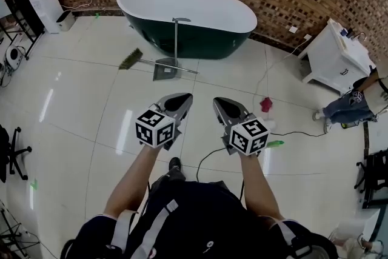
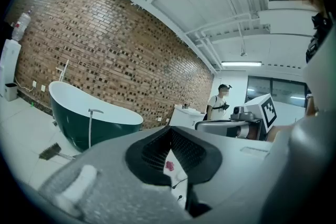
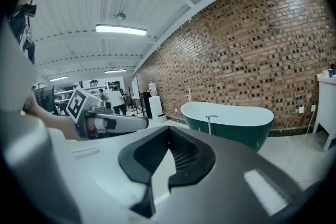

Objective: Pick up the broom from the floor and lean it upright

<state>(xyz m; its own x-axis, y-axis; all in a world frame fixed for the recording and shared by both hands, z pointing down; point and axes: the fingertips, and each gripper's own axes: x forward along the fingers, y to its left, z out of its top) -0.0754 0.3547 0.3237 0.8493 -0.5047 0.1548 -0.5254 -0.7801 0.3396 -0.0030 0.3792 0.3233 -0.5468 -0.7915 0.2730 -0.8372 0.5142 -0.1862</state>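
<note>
- At the far left of the head view, a white water dispenser (image 1: 45, 4) is standing against the brick wall, well apart from the work.
- Right of it, the broom (image 1: 144, 61) is lying flat on the tiled floor (image 1: 79, 106) in front of the bathtub (image 1: 194, 42). Its bristle head is pointing left and its thin handle is running right, passing the base of an upright dustpan (image 1: 165, 70).
- The left gripper view is also catching the bristle head (image 2: 50, 152), low on the floor beside the tub.
- Nearer the person, the left hand-held gripper (image 1: 182, 100) is hanging above the floor with its jaws pressed together and nothing between them. It is well short of the broom.
- Just beside it, the right hand-held gripper (image 1: 223, 104) is looking the same: tips meeting, empty.
- Further right, a small red object (image 1: 266, 104) is lying on the floor, with a white cabinet (image 1: 333, 57) beyond it.
- Judging by its build, the broom is probably going to feel light, with a stiff, smooth handle that could roll or slip between the pads, and soft bristles that are offering no firm hold.
- The handle is looking like the best place to grip, somewhere clear of the dustpan, with both jaws needing to open first.
</note>
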